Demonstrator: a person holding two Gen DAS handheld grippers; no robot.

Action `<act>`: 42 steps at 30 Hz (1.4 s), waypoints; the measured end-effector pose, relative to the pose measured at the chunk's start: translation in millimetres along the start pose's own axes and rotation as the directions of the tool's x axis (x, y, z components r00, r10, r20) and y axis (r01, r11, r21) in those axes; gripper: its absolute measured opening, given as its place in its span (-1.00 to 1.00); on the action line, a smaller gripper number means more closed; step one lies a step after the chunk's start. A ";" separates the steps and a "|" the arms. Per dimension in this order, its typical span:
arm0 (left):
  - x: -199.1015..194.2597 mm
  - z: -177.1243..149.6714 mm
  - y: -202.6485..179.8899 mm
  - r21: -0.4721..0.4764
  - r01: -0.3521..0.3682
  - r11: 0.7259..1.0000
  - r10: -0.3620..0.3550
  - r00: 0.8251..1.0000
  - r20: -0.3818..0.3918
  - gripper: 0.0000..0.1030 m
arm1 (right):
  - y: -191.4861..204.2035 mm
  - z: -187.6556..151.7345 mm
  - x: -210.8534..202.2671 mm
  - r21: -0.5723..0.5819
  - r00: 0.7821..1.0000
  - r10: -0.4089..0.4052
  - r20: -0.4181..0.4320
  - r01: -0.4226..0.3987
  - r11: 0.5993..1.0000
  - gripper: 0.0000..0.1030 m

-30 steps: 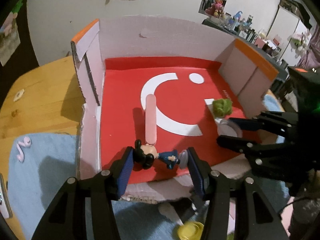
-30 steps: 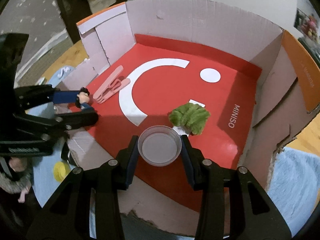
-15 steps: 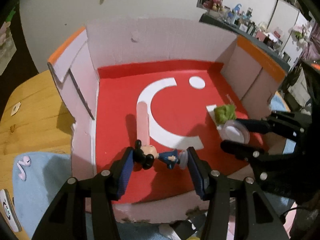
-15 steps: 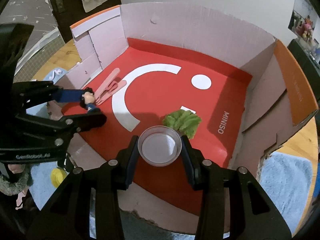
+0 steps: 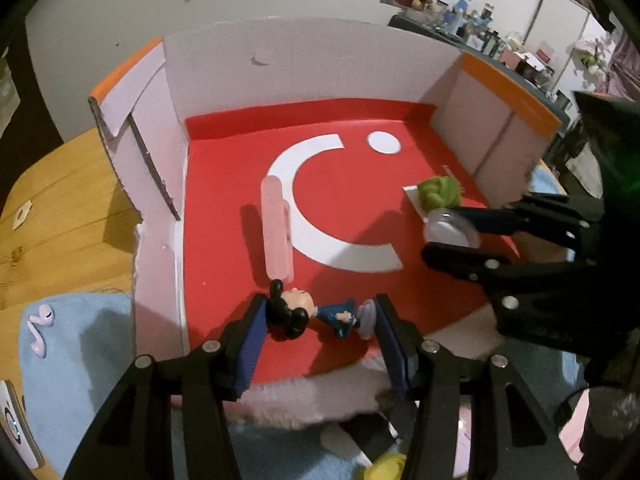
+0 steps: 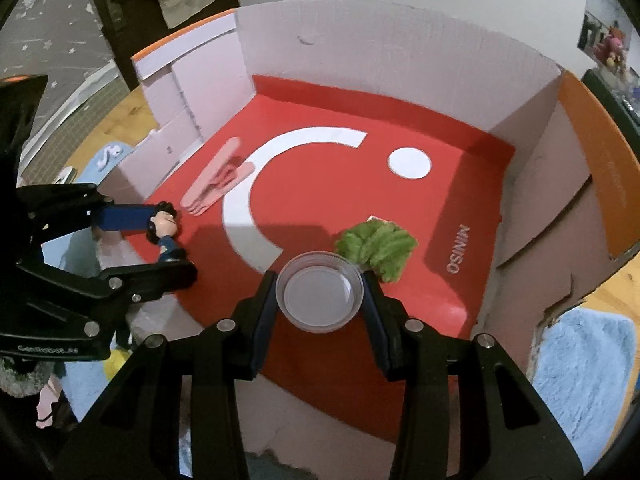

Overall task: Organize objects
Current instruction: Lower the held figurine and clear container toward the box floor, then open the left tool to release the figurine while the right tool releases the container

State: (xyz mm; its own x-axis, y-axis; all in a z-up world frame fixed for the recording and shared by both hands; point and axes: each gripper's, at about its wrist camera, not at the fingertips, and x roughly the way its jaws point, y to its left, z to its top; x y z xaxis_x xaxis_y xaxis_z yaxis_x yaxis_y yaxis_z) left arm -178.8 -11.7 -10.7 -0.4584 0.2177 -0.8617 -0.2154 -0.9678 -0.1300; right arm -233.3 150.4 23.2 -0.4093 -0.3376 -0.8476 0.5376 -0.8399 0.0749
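Both tools tilt down over the box (image 6: 400,52), left tool (image 5: 316,316) gripping the figurine (image 5: 304,314).

- A wooden table (image 5: 60,216) carries an open cardboard box (image 6: 400,60) with a red floor.
- Blue fluffy cloths (image 5: 80,344) lie on the wood on both sides of the box.
- Pink earphones (image 5: 40,330) rest on the left cloth.

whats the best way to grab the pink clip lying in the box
Grip the pink clip across its narrow width near mid-length, coming from above. It lies flat on the red floor of the box, long and slim, so jaws set crosswise to its length span it easily. The box wall on its left is close, so a side approach looks cramped.
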 end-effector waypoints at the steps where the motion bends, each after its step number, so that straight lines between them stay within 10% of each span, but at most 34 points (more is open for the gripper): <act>1: 1.9 2.6 0.8 -0.006 0.004 1.000 -0.004 1.000 0.000 0.07 | -0.4 0.6 -0.7 0.001 1.000 -0.007 0.005 0.007 1.000 -0.24; 42: 27.0 32.0 6.9 -0.026 -0.072 0.997 0.074 0.992 0.098 0.08 | -5.7 1.7 6.4 0.055 1.000 -0.008 0.029 0.006 0.998 -0.08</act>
State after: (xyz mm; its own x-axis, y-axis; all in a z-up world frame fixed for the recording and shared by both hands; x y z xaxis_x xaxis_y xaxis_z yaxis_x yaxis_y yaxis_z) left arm -220.3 -8.5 -19.2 -0.5550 0.1565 -0.8170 -0.1593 -0.9840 -0.0802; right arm -240.3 152.4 18.2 -0.4349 -0.3431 -0.8325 0.4938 -0.8640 0.0982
